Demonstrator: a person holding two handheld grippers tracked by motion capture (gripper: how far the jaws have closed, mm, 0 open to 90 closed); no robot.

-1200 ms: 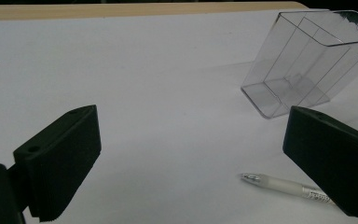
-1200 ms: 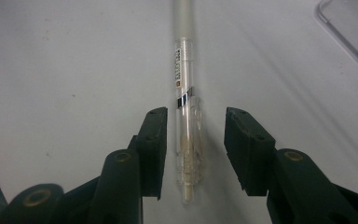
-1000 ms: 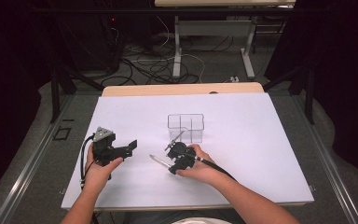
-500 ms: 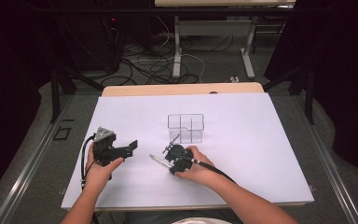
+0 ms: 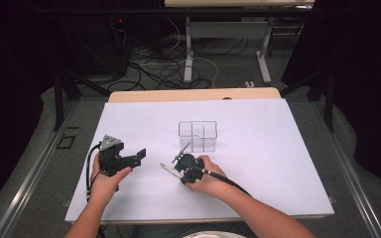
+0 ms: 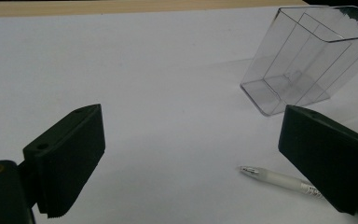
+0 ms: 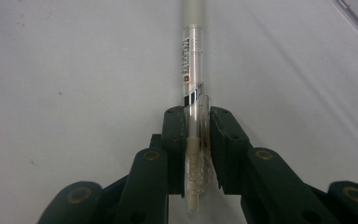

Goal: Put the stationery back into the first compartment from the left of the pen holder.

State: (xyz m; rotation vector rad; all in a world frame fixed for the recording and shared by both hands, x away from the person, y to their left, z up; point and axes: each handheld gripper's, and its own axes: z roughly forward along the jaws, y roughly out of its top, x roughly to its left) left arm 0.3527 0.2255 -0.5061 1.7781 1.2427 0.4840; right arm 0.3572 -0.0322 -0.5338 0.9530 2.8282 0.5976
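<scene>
Right hand-held gripper point(image 7: 196, 140), clamped on the translucent white plastic pen point(image 7: 191, 60), has slid slightly left of the clear divided plastic organiser box point(image 5: 198, 136) on the white table point(image 5: 278, 148), suggesting a pickup, while the left hand-held gripper point(image 6: 191, 158) idles open.

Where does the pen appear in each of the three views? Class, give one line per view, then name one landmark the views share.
High view: the pen lies low, left of centre, held by the right claw.
Left gripper view: its tip end shows at lower right, on the white sheet.
Right gripper view: it runs up the centre, clamped between the jaws.
Shared landmark: the clear plastic organizer, also at upper right in the left gripper view.
</scene>
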